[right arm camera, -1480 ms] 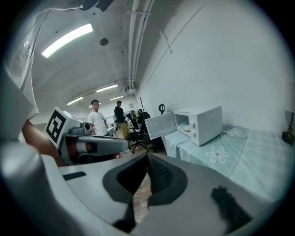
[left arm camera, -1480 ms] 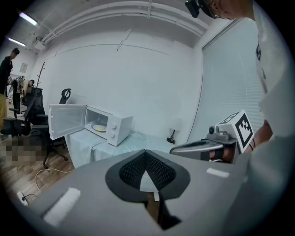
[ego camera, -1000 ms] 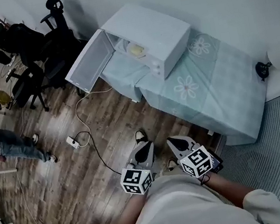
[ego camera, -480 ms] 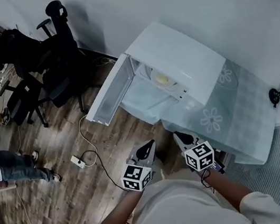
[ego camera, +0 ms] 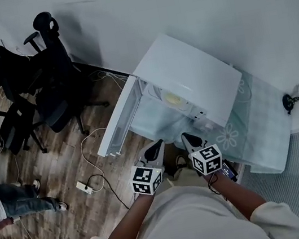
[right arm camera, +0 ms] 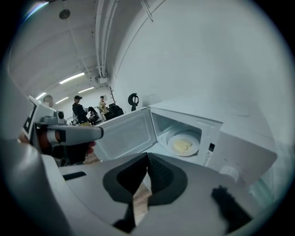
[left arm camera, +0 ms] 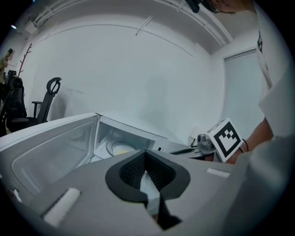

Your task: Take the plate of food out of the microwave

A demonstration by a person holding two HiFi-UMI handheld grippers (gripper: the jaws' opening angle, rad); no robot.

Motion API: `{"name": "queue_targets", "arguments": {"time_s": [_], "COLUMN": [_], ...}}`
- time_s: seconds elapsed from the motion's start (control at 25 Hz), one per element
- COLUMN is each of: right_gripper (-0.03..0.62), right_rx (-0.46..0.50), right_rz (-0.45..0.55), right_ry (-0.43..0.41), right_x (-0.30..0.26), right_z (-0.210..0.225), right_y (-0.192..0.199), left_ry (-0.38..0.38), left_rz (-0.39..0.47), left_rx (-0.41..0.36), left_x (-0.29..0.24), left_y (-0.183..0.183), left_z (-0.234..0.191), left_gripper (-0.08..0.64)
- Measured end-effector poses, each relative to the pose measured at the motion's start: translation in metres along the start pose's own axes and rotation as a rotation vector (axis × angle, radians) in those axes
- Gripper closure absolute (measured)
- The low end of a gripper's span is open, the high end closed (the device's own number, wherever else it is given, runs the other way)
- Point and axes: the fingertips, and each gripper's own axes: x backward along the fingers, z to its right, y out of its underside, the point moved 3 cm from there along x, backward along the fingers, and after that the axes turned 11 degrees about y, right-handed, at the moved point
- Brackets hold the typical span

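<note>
A white microwave (ego camera: 194, 82) stands on a table with its door (ego camera: 119, 118) swung open to the left. Inside sits a white plate of yellow food (ego camera: 173, 98) (right arm camera: 184, 145) (left arm camera: 120, 148). My left gripper (ego camera: 155, 146) and right gripper (ego camera: 187, 138) hang side by side in front of the microwave, short of its opening and apart from the plate. Both have their jaws together with nothing between them. The left gripper (right arm camera: 69, 132) shows at the left of the right gripper view.
A pale floral cloth (ego camera: 243, 128) covers the table. Office chairs (ego camera: 54, 98) stand at the left on the wooden floor, where a power strip and cables (ego camera: 89, 181) lie. A person's legs (ego camera: 6, 198) are at the far left. A small black object (ego camera: 288, 102) sits at the table's right.
The view has moved closer to the microwave, which now lies more directly ahead of both grippers. The grippers stay shut and side by side.
</note>
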Motion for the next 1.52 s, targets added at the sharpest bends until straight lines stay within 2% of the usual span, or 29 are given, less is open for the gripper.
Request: {"name": "queue_targets", "arguments": {"time_s": [0.12,0.2,0.4,0.52,0.6,0.68,0.8,0.92,1.12,1.24,1.52], "right_gripper": [0.578,0.58,0.578,0.577,0.575,0.515,0.491,0.491,0.491,0.489,0.489], "right_rx": [-0.046,-0.121,-0.442,-0.668,-0.784,-0.86,-0.955,-1.099,-1.352,-1.413,-1.5], "right_rz": [-0.005,-0.024,-0.086,-0.085,-0.076,-0.055,-0.006,0.062,0.183,0.202,0.237], "right_ry": [0.013,0.016,0.033,0.076,0.091,0.09,0.077,0.083,0.157,0.198,0.199], "right_x": [-0.017,-0.034,-0.088,-0.117,-0.13,-0.139,-0.151,-0.164,-0.181,-0.187,-0.187], "right_z": [0.008,0.018,0.043,0.059,0.064,0.063,0.054,0.052,0.076,0.088,0.09], "right_y": [-0.001,0.003,0.03,0.048,0.055,0.058,0.056,0.051,0.055,0.061,0.061], "left_ry": [0.013,0.018,0.009,0.005,-0.004,-0.015,-0.031,-0.039,-0.049,-0.055,-0.035], "left_rz": [-0.02,-0.04,-0.06,-0.073,-0.084,-0.094,-0.107,-0.111,-0.118,-0.124,-0.111], "left_rx": [0.004,-0.003,-0.008,-0.003,0.01,0.02,0.035,0.042,0.047,0.051,0.053], "left_x": [-0.006,-0.009,-0.014,-0.01,-0.005,-0.001,0.006,0.01,0.019,0.022,0.014], "left_y": [-0.001,-0.001,-0.007,-0.004,0.001,0.007,0.013,0.012,0.013,0.014,0.007], "left_z": [-0.005,-0.009,-0.015,-0.013,-0.013,-0.013,-0.016,-0.019,-0.027,-0.033,-0.035], "left_gripper": [0.557,0.557,0.558,0.557,0.557,0.557,0.557,0.557,0.557,0.557,0.557]}}
